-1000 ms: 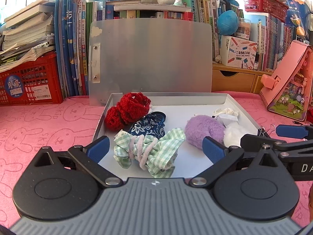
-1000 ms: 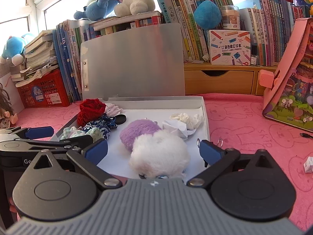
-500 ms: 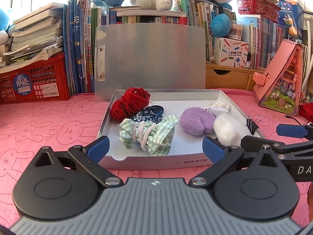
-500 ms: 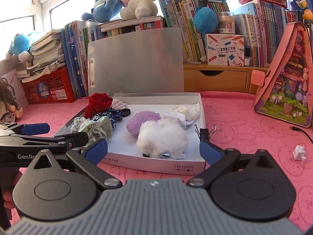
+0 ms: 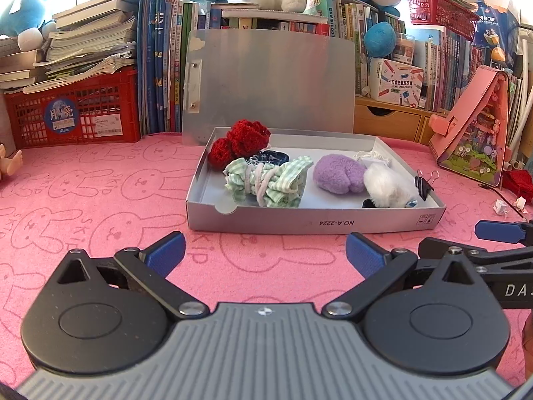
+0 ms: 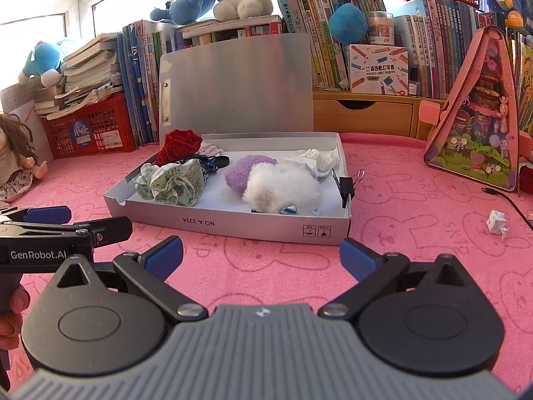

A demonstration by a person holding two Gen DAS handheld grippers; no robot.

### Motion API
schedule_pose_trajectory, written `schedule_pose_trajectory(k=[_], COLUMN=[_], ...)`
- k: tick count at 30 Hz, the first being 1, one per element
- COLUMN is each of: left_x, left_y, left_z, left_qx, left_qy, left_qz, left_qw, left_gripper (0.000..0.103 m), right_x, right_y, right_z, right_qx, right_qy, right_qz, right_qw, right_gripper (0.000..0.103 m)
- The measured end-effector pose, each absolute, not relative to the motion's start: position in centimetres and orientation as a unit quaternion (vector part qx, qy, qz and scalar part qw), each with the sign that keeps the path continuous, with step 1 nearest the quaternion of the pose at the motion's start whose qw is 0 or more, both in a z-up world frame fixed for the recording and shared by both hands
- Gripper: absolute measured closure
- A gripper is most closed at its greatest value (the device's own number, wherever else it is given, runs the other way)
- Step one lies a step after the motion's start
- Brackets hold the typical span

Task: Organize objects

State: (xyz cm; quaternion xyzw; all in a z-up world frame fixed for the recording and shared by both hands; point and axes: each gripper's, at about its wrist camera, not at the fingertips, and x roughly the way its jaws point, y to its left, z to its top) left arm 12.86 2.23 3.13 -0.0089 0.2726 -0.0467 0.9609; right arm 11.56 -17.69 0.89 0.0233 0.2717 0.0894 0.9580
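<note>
pink bunny-print tabletop [image 5: 100,226] backed by crowded bookshelves holds a shallow grey box [image 5: 313,221] with its lid up. inside lie a red knit scrunchie [image 5: 240,143], green checked scrunchie [image 5: 266,183], purple pompom [image 5: 336,173] and white pompom [image 5: 386,186]. left gripper [image 5: 263,255] and right gripper [image 6: 261,255] hover near the box's front wall, both spread wide and empty.

The grey box [image 5: 313,223] front reads "NO.A-2224" upside down. The left gripper [image 6: 50,233] arm says "GenRobot.AI". A white carton [image 6: 378,73] reads "POCKET LABEL PRINTER".
</note>
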Motion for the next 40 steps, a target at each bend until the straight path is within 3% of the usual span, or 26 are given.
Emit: schedule_pose_trajectory(k=[13, 40], left_x=[10.2, 10.0], left_y=[3.6, 3.0], left_z=[0.0, -0.5], left_qx=[-0.027, 0.006], left_qy=[0.345, 0.337], left_qz=[-0.017, -0.011], left_qw=[0.938, 0.941], left_gripper=[0.000, 0.000], right_x=[8.6, 8.5], right_y=[-17.5, -16.4], right_z=[-2.2, -3.0], right_qx=[0.015, -0.020], right_qy=[0.313, 0.334], right_qz=[0.083, 0.073], right_qw=[0.946, 0.939], right_gripper=[0.000, 0.000])
